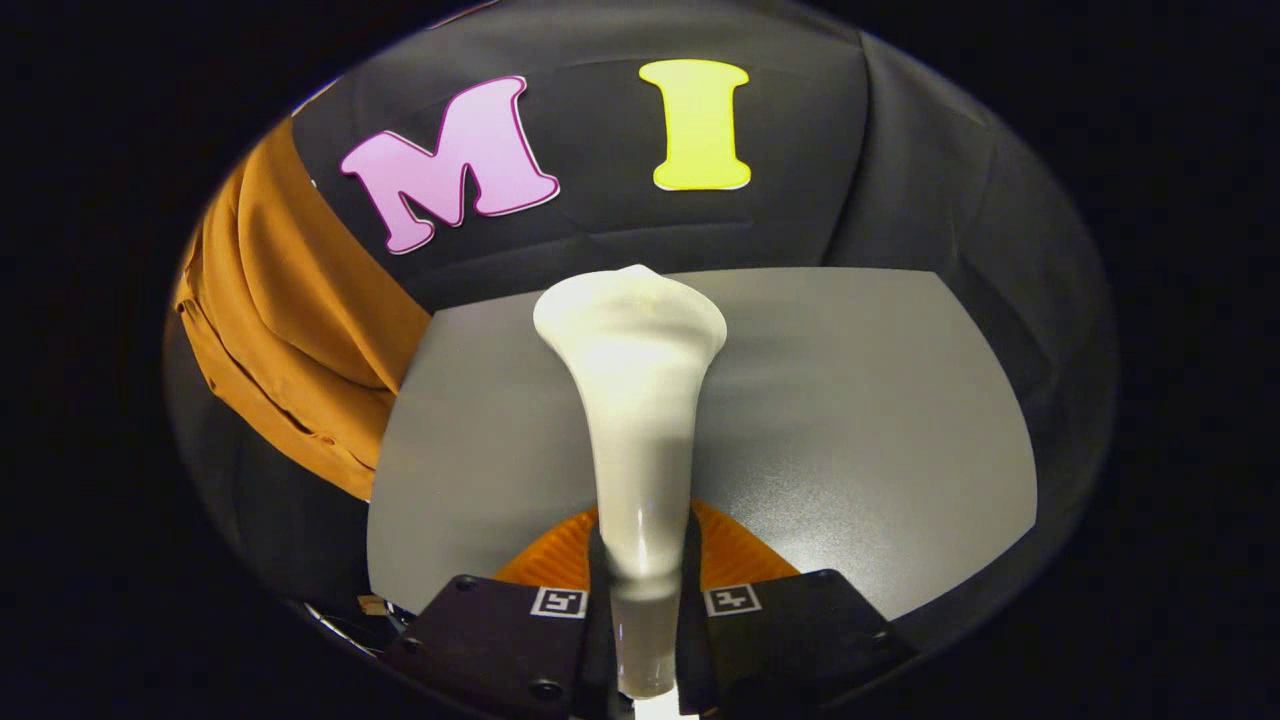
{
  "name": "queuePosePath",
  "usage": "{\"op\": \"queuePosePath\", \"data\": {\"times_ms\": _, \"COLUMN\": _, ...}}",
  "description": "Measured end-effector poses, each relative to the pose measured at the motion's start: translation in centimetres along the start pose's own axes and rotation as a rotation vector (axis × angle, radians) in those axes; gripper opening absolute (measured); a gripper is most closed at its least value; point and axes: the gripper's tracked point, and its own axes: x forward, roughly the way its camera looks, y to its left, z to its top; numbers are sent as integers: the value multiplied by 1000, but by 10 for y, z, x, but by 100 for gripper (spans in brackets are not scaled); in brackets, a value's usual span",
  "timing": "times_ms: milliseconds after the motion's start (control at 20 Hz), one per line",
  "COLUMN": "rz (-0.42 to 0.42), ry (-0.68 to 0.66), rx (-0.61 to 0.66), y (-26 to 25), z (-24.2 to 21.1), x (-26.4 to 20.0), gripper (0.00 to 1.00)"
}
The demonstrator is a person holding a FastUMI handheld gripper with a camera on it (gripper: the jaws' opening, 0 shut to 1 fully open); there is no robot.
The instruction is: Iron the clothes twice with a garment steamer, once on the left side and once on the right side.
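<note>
Clothes [290,340] of orange-brown cloth, hanging in folds on the far left, against the dark booth wall [960,200], beside the left edge of the grey table [850,420]. Well apart from the gripper [643,610] and from the steamer head; not touching the tool. Garment steamer [635,400], white, clamped by its narrow handle between the two fingers [500,640], both of them pressing on it, so the jaws narrow, closed on the handle. Handle running forward from the fingers and widening to a flared head above the middle of the table, head pointing to the far side, toward the wall, not toward the clothes. Clothes to the left of this head and a little farther. Orange ribbed part [735,550] visible just ahead of the fingers, on both sides of the handle, low over the near part of the table; cannot tell what it belongs to. Table surface plain and matt, with a bright reflection to the right of the handle.
</note>
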Motion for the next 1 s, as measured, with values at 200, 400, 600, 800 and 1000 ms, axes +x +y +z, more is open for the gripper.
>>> {"op": "queuePosePath", "data": {"times_ms": 200, "rz": -34, "ry": -133, "rx": -19, "y": 2, "z": 4, "x": -37, "gripper": 27}}
{"op": "queuePosePath", "data": {"times_ms": 400, "rz": 18, "ry": -218, "rx": 17, "y": 29, "z": -10, "x": -73, "gripper": 27}}
{"op": "queuePosePath", "data": {"times_ms": 600, "rz": 11, "ry": -300, "rx": 8, "y": 49, "z": -32, "x": -100, "gripper": 27}}
{"op": "queuePosePath", "data": {"times_ms": 800, "rz": 49, "ry": -371, "rx": 31, "y": 106, "z": -49, "x": -129, "gripper": 27}}
{"op": "queuePosePath", "data": {"times_ms": 1000, "rz": 57, "ry": -464, "rx": -26, "y": 178, "z": -50, "x": -158, "gripper": 27}}
